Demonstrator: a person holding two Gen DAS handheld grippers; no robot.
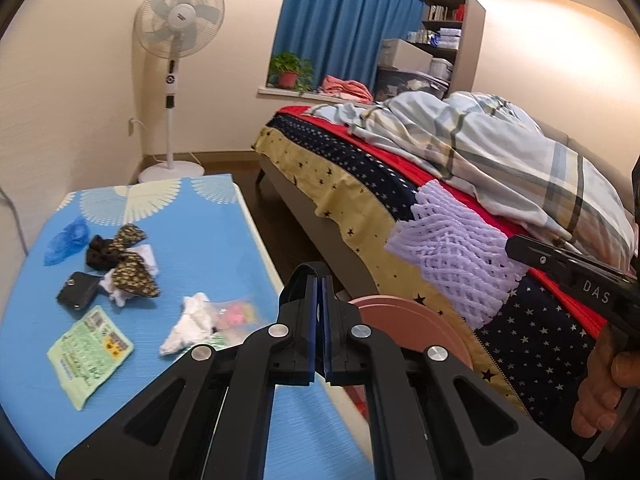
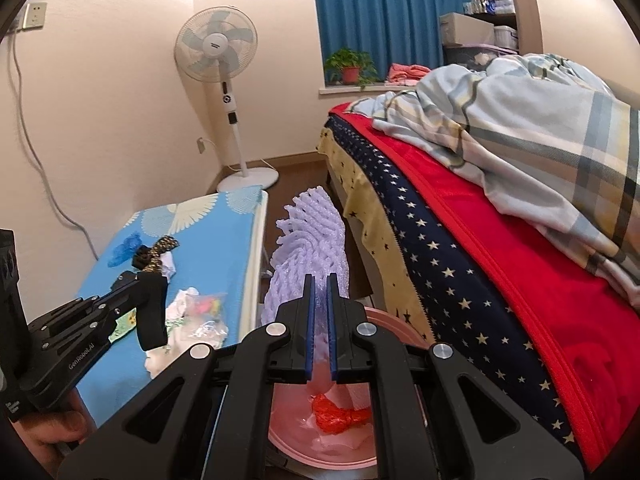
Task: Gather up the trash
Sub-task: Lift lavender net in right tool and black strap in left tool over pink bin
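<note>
right gripper (image 2: 320,312) jaws clamped on foam net (image 2: 308,236) over pink bin (image 2: 292,440); left gripper (image 1: 319,320) jaws clenched, empty. springy net could snag on release, land outside rim.

Bedroom's pretty lived-in — a white pedestal fan (image 1: 176,32) stands in the corner by the wall, its cord running to a socket. Blue curtains (image 1: 344,20) hang over the window sill, where a potted plant (image 1: 290,70) in a red pot sits beside some folded pink cloth (image 1: 346,88). The bed (image 1: 400,184) has a red blanket, star-print covers and a rumpled plaid duvet (image 1: 500,152) on top — shelves (image 1: 442,32) of boxes behind it.
</note>
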